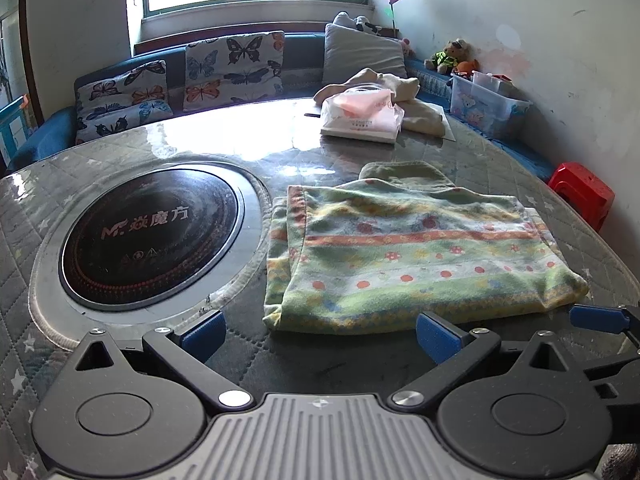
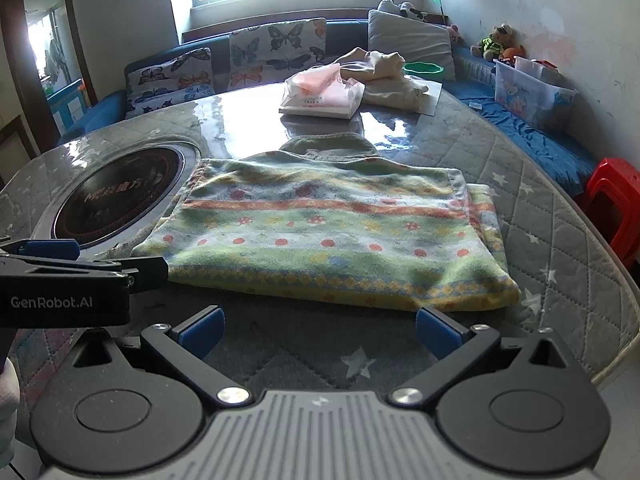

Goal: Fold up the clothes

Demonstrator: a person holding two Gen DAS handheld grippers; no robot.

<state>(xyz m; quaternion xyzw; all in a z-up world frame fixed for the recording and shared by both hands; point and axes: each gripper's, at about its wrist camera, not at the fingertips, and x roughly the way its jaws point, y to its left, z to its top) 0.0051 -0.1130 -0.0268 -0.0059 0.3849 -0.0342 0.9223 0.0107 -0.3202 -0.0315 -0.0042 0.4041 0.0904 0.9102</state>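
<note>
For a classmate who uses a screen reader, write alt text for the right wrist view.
A folded, striped green garment lies on a quilted table, just beyond the open right gripper, which holds nothing. The left gripper reaches in from the left beside a round built-in cooktop; a tissue pack and cream clothes sit farther back.

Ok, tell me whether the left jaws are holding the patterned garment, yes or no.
No, the left gripper has its jaws spread open short of the patterned garment, with bare table between them.

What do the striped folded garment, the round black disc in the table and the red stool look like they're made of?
Folded garment: soft knit or fleece, matte, with a fuzzy nap. Black disc: probably glass or ceramic, glossy, reflective, set in a metal ring. Red stool: likely moulded plastic, smooth with a slight sheen.
</note>
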